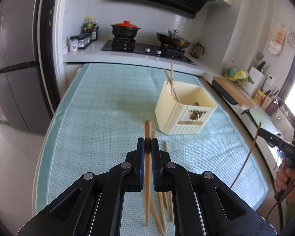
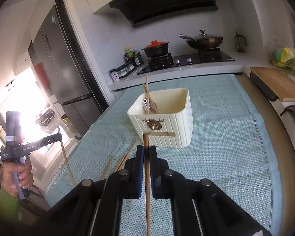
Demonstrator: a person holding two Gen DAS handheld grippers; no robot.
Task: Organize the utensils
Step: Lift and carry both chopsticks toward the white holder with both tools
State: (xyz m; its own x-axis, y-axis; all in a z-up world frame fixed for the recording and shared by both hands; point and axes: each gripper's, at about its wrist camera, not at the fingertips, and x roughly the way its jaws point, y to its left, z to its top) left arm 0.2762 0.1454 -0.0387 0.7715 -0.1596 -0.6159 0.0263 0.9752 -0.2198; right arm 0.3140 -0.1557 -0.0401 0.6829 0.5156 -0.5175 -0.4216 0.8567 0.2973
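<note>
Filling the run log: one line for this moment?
left tongs: shut on chopstick | right tongs: shut on chopstick | holder: two chopsticks inside | loose chopsticks: on mat

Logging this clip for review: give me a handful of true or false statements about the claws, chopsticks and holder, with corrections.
1. Each claw is shut on one chopstick. True: left claw, right claw.
2. The cream holder is empty. False: it holds two chopsticks and a spoon.
3. Loose chopsticks lie on the teal mat. True.
4. The holder lies tipped on its side. False: it stands upright.
5. The pot on the stove has a blue lid. False: it is red-orange.
</note>
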